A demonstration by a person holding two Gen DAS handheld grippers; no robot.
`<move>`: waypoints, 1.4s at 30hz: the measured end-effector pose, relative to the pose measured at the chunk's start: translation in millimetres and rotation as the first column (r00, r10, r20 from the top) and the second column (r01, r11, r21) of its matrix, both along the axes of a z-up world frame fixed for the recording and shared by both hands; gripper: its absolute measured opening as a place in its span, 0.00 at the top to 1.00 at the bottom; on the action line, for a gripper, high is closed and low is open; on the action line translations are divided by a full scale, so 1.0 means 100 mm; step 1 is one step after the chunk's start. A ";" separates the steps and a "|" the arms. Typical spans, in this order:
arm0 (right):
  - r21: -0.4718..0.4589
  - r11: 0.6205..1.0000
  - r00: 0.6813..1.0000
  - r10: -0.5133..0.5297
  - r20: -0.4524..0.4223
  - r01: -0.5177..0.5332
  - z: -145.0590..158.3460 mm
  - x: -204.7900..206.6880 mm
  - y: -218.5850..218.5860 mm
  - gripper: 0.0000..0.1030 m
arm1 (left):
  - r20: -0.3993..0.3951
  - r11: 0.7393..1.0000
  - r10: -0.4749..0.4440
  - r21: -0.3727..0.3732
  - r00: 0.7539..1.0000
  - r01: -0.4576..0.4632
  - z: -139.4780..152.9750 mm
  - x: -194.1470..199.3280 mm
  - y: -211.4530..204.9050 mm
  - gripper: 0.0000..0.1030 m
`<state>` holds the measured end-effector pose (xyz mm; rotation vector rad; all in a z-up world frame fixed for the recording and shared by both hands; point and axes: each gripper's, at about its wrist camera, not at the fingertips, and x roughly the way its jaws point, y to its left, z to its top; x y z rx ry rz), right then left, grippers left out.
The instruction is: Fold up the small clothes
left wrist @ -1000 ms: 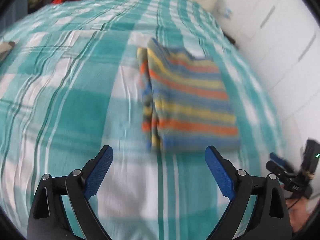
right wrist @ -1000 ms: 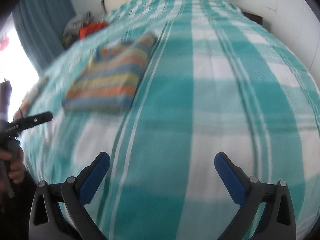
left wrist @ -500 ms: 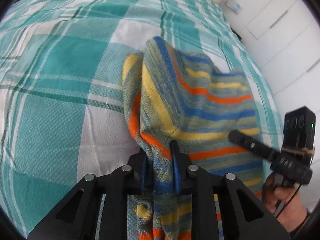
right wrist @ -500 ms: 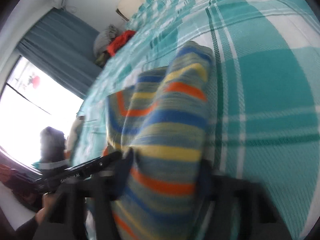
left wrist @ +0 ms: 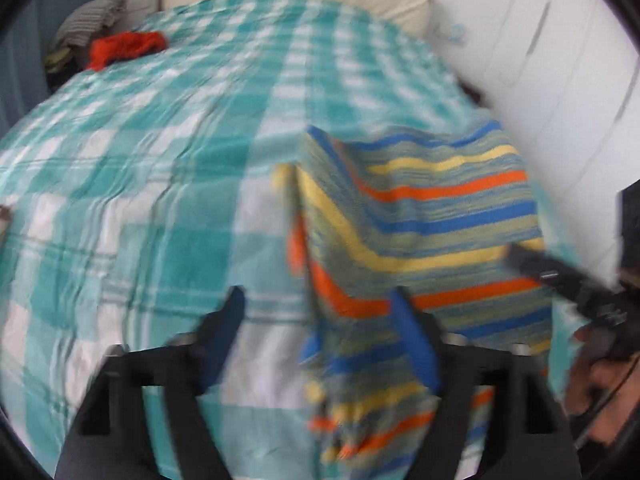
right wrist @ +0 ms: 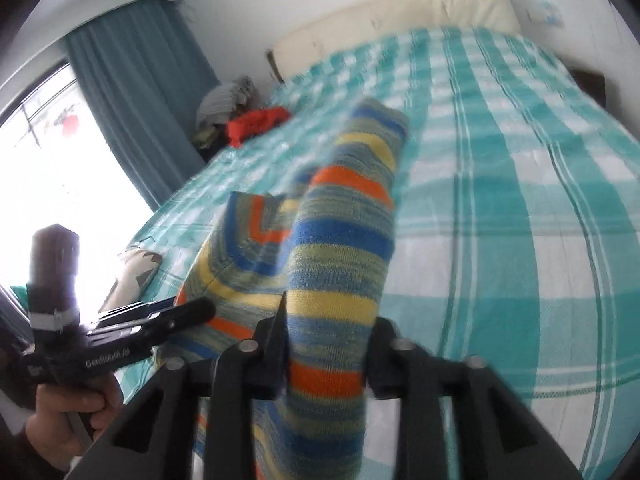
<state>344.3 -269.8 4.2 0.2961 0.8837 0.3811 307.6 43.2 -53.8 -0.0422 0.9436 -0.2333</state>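
The striped garment (right wrist: 340, 248) is lifted above the teal checked bedspread (right wrist: 520, 200), its near edge bunched between the closed fingers of the right gripper (right wrist: 326, 344), which is clamped on it. In the left wrist view, which is blurred, the left gripper (left wrist: 320, 340) has its fingers spread apart; the garment (left wrist: 420, 240) hangs over its right blue pad (left wrist: 412, 344) and to the right of it, while the left pad stands over bare bedspread (left wrist: 140, 180). A red cloth (left wrist: 128, 46) lies at the far left corner of the bed.
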 end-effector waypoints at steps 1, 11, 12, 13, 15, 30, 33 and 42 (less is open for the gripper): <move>-0.060 0.997 0.999 -0.040 -0.027 0.038 -0.08 0.02 -0.06 0.16 | -0.002 0.998 0.033 0.059 0.999 -0.032 -0.14 -0.11 0.04 0.20; -0.353 0.934 0.996 -0.078 -0.052 0.054 -0.39 -1.59 -0.65 0.08 | 0.119 0.960 0.029 0.272 0.992 -0.061 -0.15 -1.90 -0.15 0.04; -0.347 0.936 0.995 -0.084 -0.057 0.060 -0.35 -1.78 -0.67 0.08 | 0.134 0.960 0.045 0.267 0.990 -0.080 -0.06 -1.93 -0.18 0.04; -0.341 0.938 0.994 -0.088 -0.058 0.063 -0.30 -1.92 -0.67 0.08 | 0.153 0.963 0.070 0.249 0.986 -0.107 0.07 -2.05 -0.20 0.03; -0.328 0.942 0.995 -0.089 -0.047 0.069 -0.17 -2.09 -0.66 0.07 | 0.169 0.958 0.125 0.235 0.978 -0.163 0.28 -2.15 -0.22 0.00; -0.309 0.950 0.999 -0.044 0.024 0.049 0.77 -2.77 -0.25 0.00 | 0.071 0.962 0.154 0.215 0.985 -0.166 0.70 -2.61 -0.33 0.00; -0.337 0.940 0.998 -0.050 0.026 0.056 0.84 -2.82 -0.20 0.00 | 0.069 0.962 0.162 0.210 0.984 -0.173 0.71 -2.65 -0.31 0.00; -0.369 0.929 0.999 -0.036 0.016 0.040 0.91 -2.87 -0.09 0.00 | 0.108 0.962 0.155 0.209 0.982 -0.174 0.86 -2.76 -0.33 0.00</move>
